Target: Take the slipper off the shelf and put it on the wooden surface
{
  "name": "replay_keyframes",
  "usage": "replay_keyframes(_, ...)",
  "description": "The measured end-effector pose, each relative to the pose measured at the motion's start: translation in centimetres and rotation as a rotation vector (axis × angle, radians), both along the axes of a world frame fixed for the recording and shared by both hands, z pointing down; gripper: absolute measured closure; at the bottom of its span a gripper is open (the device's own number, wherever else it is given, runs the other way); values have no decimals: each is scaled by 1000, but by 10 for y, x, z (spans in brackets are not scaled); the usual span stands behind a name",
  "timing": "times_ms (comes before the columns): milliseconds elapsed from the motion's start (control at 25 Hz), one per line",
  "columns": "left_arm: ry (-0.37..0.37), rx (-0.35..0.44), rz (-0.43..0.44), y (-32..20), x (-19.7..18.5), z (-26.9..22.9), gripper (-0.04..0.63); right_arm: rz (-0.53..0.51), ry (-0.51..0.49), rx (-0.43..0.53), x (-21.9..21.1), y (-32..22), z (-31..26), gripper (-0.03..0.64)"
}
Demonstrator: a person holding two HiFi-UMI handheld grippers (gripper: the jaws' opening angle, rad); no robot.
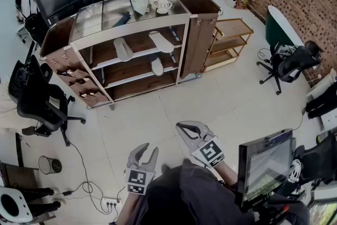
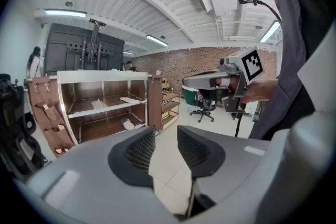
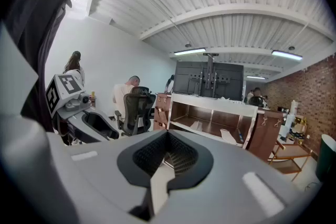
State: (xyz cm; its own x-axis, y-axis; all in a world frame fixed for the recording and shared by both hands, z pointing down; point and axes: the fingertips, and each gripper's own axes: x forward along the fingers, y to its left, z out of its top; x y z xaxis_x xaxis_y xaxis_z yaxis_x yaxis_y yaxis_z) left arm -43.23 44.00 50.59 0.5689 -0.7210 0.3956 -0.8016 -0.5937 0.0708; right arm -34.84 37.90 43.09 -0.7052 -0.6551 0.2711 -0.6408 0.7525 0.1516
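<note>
Nearest, the left gripper (image 2: 164, 145) is carried with its jaws a narrow gap apart and nothing between them; the right gripper (image 3: 167, 159) has its jaws pressed together and is likewise empty. Both pairs of pads are dark and finely cross-ribbed, set in smooth grey shells. Beyond lies a pale, glossy tiled floor (image 1: 210, 97). Well apart from either tool stands the shelf (image 1: 181, 47): brown wooden boards in a light metal frame, with brown wooden side panels angled outward. Two pale slippers, flat and elongated with rounded ends, lie on the upper board, the left slipper (image 1: 124, 49) and the right slipper (image 1: 161, 41). A third slipper (image 1: 157, 66) lies on the board below. White cups (image 1: 160, 5) sit on the reflective top.

Step in hand, as judged: the approach, with no slipper yet touched. To do it well, close the distance first, open one gripper wide, and enter level between the boards. Pinch across a slipper's thin edge near one end, clear of the frame. Soles this flat probably flex, so a grip nearer the middle would droop less
</note>
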Motion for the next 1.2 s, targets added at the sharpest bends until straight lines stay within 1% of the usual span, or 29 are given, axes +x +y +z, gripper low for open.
replay_keyframes(80,-2,2,10,-2,1,-1,463,23,-15,-22,4,-4,2,615)
replay_keyframes(120,-2,2,13,-2,1,-1,462,33,-21,-35,6,-6,3,587)
replay_keyframes(160,-1,2,15,-3,1,-1,463,41,-24,-48,7,-8,6,580)
replay_keyframes(440,14,-3,-17,-15,-10,1,463,64,-3,-67,3,-31,19,580)
replay_keyframes(720,22,-17,-54,-38,-20,-1,463,65,-16,-132,-1,-75,45,560)
replay_keyframes(840,17,-26,-72,-56,-24,4,463,63,-13,-141,0,-104,56,555)
replay_keyframes(920,10,-34,-80,-72,-26,8,463,72,-29,-162,3,-132,64,555)
replay_keyframes(1080,-3,-65,-102,-118,-29,18,463,98,-65,-219,12,-204,87,549)
replay_keyframes(1200,-24,-91,-122,-161,-29,21,463,106,-73,-237,17,-259,105,549)
